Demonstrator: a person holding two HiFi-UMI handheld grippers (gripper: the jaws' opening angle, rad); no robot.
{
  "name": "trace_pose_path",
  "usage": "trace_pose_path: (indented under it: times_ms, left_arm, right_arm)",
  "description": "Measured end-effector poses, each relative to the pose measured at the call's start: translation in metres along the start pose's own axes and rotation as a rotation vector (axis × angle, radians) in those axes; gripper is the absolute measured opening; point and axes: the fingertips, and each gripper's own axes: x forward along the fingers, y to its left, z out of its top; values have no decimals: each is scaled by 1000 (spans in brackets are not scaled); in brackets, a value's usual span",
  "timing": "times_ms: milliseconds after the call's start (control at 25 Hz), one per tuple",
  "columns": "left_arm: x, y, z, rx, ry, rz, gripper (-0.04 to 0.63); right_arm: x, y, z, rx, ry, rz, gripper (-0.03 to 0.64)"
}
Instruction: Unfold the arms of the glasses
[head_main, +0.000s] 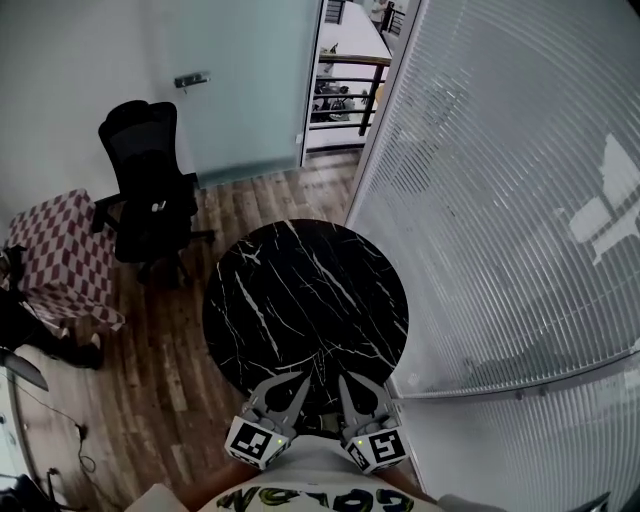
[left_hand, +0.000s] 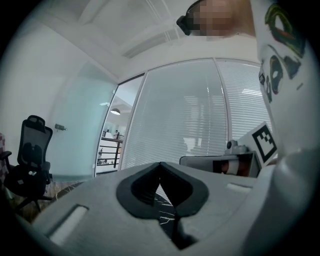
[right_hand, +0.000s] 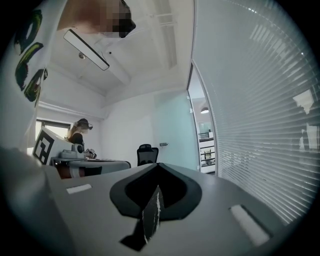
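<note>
No glasses show in any view. The round black marble table (head_main: 300, 290) lies in front of me with nothing on the part I can see. My left gripper (head_main: 298, 380) and right gripper (head_main: 347, 382) are held side by side close to my body over the table's near edge, both pointing forward. In the left gripper view the left gripper (left_hand: 160, 165) has its jaws together with nothing between them. In the right gripper view the right gripper (right_hand: 158, 166) is likewise shut and empty. Each gripper's marker cube shows in the other's view.
A black office chair (head_main: 148, 180) stands left of the table, with a checkered seat (head_main: 65, 255) beyond it. A curved glass wall with blinds (head_main: 500, 200) runs close along the table's right side. A frosted glass door (head_main: 250, 80) is at the back. A person sits at a far desk (right_hand: 80, 131).
</note>
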Motion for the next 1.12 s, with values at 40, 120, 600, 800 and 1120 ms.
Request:
trace_pose_path:
  times_ms: [40, 120, 600, 800, 1120]
  left_arm:
    - [-1, -1, -2, -8, 9, 3, 5]
    - [-3, -3, -11, -26, 33, 10, 5]
    - [1, -12, -64, -106, 168, -21, 5]
    - [10, -15, -76, -78, 203, -52, 5]
    - [20, -7, -110, -57, 293, -73, 5]
  right_arm:
    - [-2, 0, -2, 3, 9, -2, 2]
    - [-7, -1, -8, 14, 28, -5, 2]
    - [-19, -13, -60, 107, 160, -7, 2]
    - [-17, -22, -77, 97, 214, 7, 2]
    - [2, -49, -121, 51, 393, 70, 2]
